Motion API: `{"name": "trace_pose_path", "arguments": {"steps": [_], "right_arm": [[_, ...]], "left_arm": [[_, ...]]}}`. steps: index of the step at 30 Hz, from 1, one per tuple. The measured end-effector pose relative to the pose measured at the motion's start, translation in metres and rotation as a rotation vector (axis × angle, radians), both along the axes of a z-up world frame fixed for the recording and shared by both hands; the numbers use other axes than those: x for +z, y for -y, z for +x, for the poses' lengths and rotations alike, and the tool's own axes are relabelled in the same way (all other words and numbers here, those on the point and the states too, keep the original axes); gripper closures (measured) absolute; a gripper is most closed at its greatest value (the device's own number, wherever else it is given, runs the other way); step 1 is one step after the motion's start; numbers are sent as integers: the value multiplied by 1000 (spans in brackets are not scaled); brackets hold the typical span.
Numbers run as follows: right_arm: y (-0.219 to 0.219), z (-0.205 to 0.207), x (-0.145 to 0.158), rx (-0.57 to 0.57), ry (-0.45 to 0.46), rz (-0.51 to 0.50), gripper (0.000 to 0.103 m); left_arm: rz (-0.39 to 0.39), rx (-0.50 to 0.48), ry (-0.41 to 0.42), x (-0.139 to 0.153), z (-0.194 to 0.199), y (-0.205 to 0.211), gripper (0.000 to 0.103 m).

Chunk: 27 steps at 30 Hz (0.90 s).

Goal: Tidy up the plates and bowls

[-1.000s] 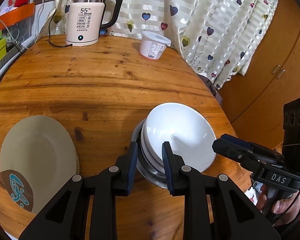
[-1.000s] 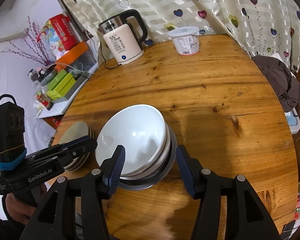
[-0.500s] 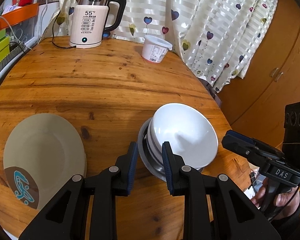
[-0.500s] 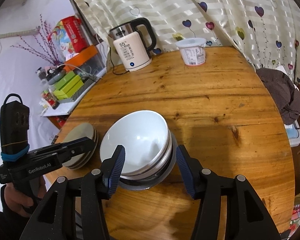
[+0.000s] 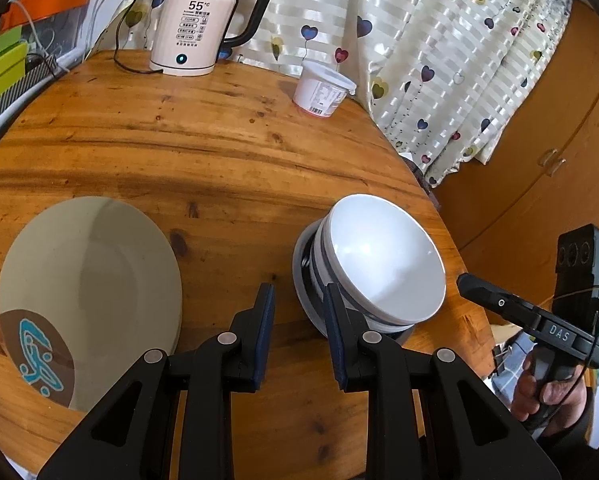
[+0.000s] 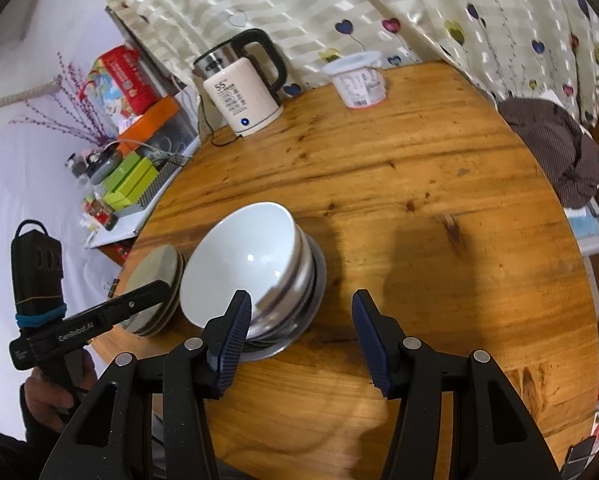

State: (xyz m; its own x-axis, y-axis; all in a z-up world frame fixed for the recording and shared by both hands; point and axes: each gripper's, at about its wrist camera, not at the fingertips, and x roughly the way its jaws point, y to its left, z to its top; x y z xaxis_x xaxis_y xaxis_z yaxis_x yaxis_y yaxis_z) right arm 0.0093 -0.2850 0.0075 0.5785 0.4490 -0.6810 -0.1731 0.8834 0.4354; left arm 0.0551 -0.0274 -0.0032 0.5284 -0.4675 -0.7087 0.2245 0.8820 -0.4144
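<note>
Bowls: white bowl stack (image 5: 379,264) sits nested on a metal dish near the table (image 5: 203,148) edge, grouped by kind as the task asks.
Plates: beige plates (image 5: 87,280) lie piled just left of the bowls, apart from them; the top one bears a brown patch with a teal motif.
Left gripper (image 5: 297,334): jaws parted narrowly, nothing between them, hanging over bare wood between plates and bowls.
Right gripper (image 6: 301,338): jaws closing, moderately apart, holding nothing; bowl stack lies just ahead and left, outside the pads.
Likely stage: both piles look formed, so sorting seems largely done.
Kettle (image 5: 203,20): display reads "55°C", parked at the far rim, clear of the work.
Tub (image 5: 323,90): white, printed label too small to read.
Gripper lettering: "DAS" on the right, "GenRobot.AI" on the left.
</note>
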Motion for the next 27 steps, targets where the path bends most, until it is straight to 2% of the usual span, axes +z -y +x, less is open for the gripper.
{"name": "trace_pose_path", "arguments": {"steps": [3,9,27], "right_arm": [[4,1,-5,-4,-17,19,64],[6,4,-13,7,-41,53,74],[15,17,-44,5,-148,175,80]], "left_arm": [[-15,0,-20,-4,2,-1,78],[-40,-8,-43,-9,5,-1,78],[-98,-25,-121,-26,19,0,78]]}}
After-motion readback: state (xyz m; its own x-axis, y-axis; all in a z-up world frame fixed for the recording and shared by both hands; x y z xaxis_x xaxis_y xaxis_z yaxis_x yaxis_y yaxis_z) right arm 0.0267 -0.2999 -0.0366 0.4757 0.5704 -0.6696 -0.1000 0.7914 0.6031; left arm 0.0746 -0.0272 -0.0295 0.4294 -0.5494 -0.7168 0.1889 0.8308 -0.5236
